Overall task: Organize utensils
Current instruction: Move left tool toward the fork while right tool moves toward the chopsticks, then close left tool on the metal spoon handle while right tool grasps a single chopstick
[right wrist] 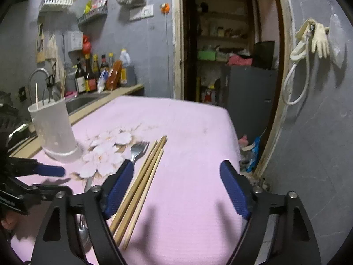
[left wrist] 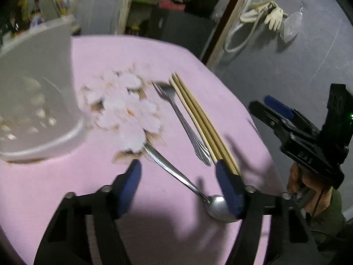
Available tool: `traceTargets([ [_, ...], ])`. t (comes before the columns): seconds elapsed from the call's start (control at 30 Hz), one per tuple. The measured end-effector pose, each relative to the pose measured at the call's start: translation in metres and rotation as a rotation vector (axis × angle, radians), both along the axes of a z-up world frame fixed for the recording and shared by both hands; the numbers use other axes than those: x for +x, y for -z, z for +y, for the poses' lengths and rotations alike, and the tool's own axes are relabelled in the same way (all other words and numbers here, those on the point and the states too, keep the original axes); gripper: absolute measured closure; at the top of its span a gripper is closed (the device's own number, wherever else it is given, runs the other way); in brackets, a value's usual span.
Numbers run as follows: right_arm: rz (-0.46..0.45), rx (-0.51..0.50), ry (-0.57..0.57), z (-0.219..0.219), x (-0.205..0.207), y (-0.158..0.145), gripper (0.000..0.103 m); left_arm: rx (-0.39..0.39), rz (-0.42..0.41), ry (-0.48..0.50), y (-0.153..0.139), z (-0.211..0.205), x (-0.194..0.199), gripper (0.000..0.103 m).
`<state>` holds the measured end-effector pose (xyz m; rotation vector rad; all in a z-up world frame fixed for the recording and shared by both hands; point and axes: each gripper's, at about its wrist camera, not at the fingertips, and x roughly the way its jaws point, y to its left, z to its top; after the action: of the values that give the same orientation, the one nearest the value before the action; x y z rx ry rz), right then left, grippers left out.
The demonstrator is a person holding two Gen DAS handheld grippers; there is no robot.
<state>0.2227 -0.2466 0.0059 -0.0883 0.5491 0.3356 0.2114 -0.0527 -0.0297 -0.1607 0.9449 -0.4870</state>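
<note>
left tongs [left wrist: 178,176]: parted, nothing gripped, spoon [left wrist: 176,174] between the blue pads | right tongs [right wrist: 176,183]: parted, empty, over chopsticks [right wrist: 141,187] | fork [left wrist: 183,123] between spoon and chopsticks on pink-clothed counter [right wrist: 187,132] | white utensil holder [right wrist: 55,130] upright at counter's left

Tablecloth [right wrist: 187,132] pink, with a white-and-brown flower print [right wrist: 103,152] just beside the holder [right wrist: 55,128] — holder plain white, perforated wall. Chopsticks [right wrist: 141,185] on the far side of the print from the holder: tan wood, one paler. Fork [left wrist: 183,121] and spoon [left wrist: 176,172] near the print, bare silver metal. Both grippers — left gripper [left wrist: 178,183], right gripper [right wrist: 176,185] — black frames, blue ribbed pads.
</note>
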Motion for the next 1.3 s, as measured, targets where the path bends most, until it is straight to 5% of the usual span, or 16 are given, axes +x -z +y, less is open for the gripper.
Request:
traceTargets([
  [0.3, 0.109, -0.037, -0.071, 0.011, 0.013, 0.015, 0.061, 0.065, 0.090, 0.012, 0.012, -0.014, 0.012, 0.073],
  [0.63, 0.222, -0.113, -0.096, 0.026, 0.027, 0.031, 0.069, 0.156, 0.047, 0.030, 0.018, -0.024, 0.036, 0.098],
  [1.1, 0.248, -0.214, -0.112, 0.043, 0.041, 0.039, 0.070, 0.080, 0.152, 0.033, 0.016, -0.013, 0.031, 0.098],
  [1.23, 0.237, -0.262, -0.120, 0.047, 0.040, 0.040, 0.074, 0.022, 0.215, 0.059, 0.013, -0.014, 0.025, 0.081],
  [1.3, 0.235, -0.273, -0.124, 0.044, 0.037, 0.039, 0.087, 0.010, 0.226, 0.072, 0.009, -0.017, 0.025, 0.071],
])
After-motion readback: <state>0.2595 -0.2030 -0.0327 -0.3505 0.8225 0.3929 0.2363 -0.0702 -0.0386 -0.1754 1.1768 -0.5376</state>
